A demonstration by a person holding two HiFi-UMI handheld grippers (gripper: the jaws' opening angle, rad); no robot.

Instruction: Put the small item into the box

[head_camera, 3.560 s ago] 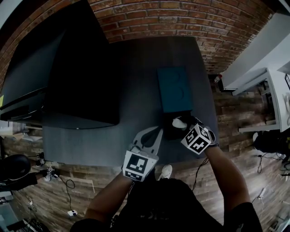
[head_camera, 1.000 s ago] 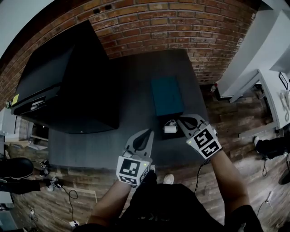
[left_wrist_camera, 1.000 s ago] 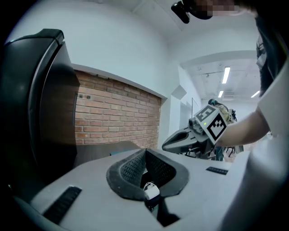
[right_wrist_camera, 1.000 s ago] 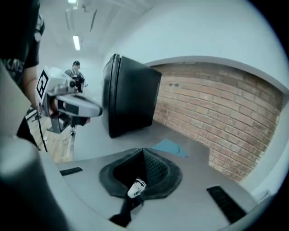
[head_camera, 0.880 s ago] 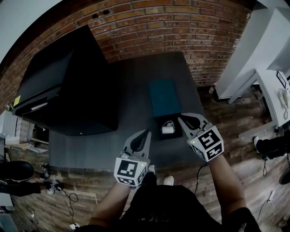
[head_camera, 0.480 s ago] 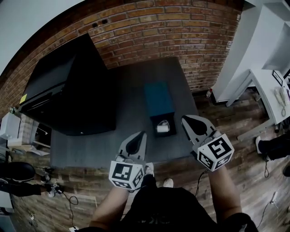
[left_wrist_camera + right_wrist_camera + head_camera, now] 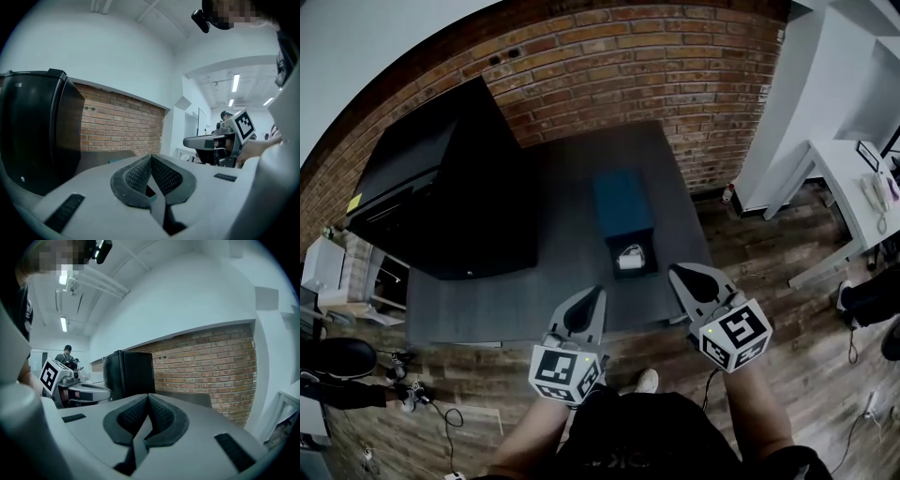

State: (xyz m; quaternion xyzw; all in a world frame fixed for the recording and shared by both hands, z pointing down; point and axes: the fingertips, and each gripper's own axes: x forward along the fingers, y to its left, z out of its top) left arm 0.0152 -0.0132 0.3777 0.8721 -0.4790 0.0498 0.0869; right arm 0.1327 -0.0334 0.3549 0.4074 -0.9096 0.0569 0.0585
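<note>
A small white item (image 7: 630, 256) lies inside the black open box (image 7: 634, 270) near the front of the dark grey table (image 7: 553, 234). The box's teal lid (image 7: 622, 201) lies flat just behind it. My right gripper (image 7: 674, 272) hovers right of the box at the table's front edge, shut and empty; its pads meet in the right gripper view (image 7: 148, 395). My left gripper (image 7: 597, 292) is left of the box, also shut with nothing in it, as the left gripper view (image 7: 151, 157) shows. Both are raised and point level toward the brick wall.
A large black cabinet (image 7: 441, 197) fills the table's left side. A brick wall (image 7: 609, 66) runs behind the table. A white desk (image 7: 848, 178) stands to the right over wooden floor. Another person (image 7: 67, 355) stands far off in the room.
The white item, earlier at my right gripper's tip, now lies in the box. Both grippers have drawn back from the box toward the table's front edge and lifted.
</note>
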